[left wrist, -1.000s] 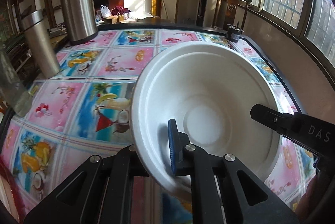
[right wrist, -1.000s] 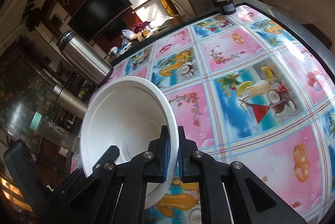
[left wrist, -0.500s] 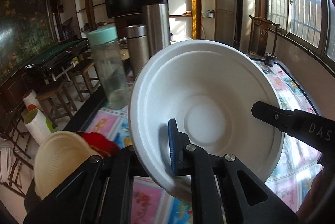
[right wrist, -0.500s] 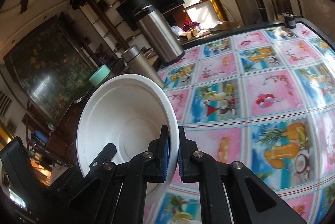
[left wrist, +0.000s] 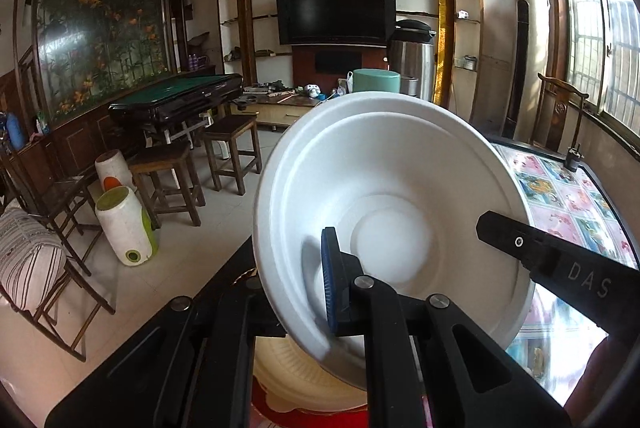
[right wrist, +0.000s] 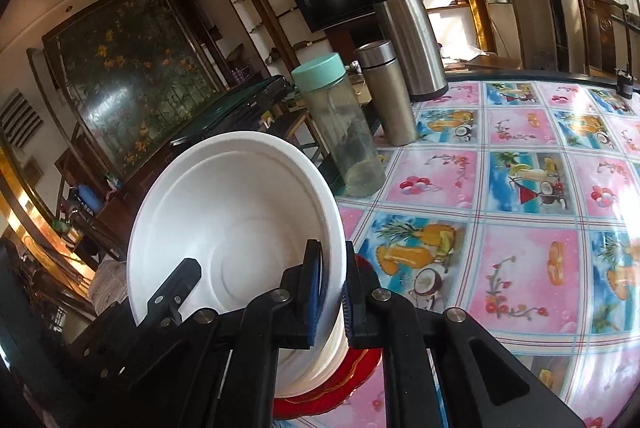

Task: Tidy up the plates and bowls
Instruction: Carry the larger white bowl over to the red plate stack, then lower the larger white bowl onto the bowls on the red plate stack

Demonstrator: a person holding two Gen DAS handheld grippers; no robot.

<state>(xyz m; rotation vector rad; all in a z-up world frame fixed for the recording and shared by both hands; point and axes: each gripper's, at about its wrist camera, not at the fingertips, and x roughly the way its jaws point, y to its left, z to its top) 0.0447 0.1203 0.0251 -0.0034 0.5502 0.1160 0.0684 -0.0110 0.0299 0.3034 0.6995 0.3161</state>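
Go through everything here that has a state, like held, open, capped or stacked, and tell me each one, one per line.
White bowl: held tilted, rim clamped by both grippers.
Left gripper: shut on the bowl's rim.
Right gripper: shut on the bowl's rim.
Cream dish: resting on the red plate, under the bowl.
Red plate: flat on the table.
Clear jar: upright, teal lid on.
Small steel flask: upright, capped.
Tall steel thermos: upright, lid shut.

A white bowl (right wrist: 236, 228), a red plate (right wrist: 340, 380), and a pink-and-blue fruit-patterned tablecloth (right wrist: 520, 228).
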